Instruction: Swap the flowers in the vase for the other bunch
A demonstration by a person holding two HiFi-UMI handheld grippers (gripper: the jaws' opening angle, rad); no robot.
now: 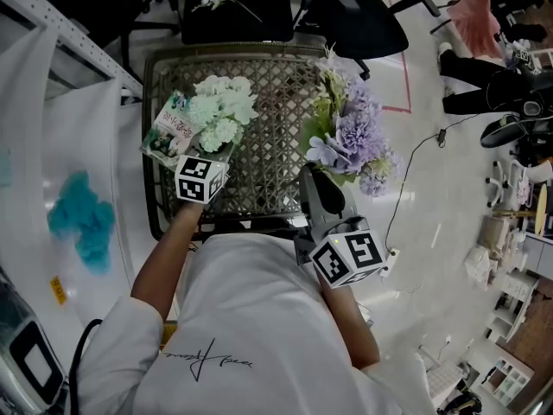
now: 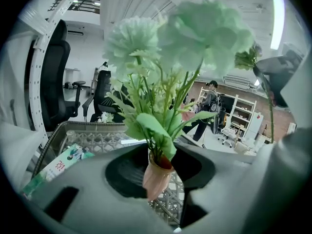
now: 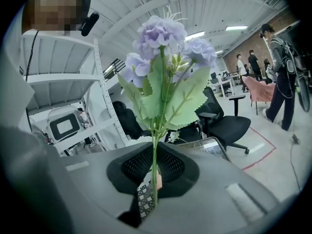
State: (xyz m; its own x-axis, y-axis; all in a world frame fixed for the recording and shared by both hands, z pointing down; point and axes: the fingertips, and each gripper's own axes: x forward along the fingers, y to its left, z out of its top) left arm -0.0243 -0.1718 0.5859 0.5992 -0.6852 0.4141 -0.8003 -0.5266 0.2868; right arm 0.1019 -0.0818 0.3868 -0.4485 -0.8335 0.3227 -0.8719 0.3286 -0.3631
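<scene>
A small pink vase (image 2: pixel 157 177) holds a pale green-white bunch (image 2: pixel 195 33). My left gripper (image 2: pixel 160 165) has its jaws against both sides of the vase's neck and grips it. In the head view that bunch (image 1: pixel 220 106) covers the vase and the left gripper's (image 1: pixel 212 152) tips above the wicker table. My right gripper (image 3: pixel 152 179) is shut on the thin green stem (image 3: pixel 155 155) of a purple bunch (image 3: pixel 163 38), held upright. From the head camera the purple bunch (image 1: pixel 350 132) stands past the table's right edge, above the right gripper (image 1: pixel 317 178).
A flat printed packet (image 1: pixel 168 128) lies on the wicker table (image 1: pixel 276 128) left of the vase. Behind the table are a black chair (image 1: pixel 238 11) with a small flower spray on it and another office chair (image 1: pixel 363 15). White shelving (image 1: pixel 78 41) stands at the left. People stand farther off (image 3: pixel 280 82).
</scene>
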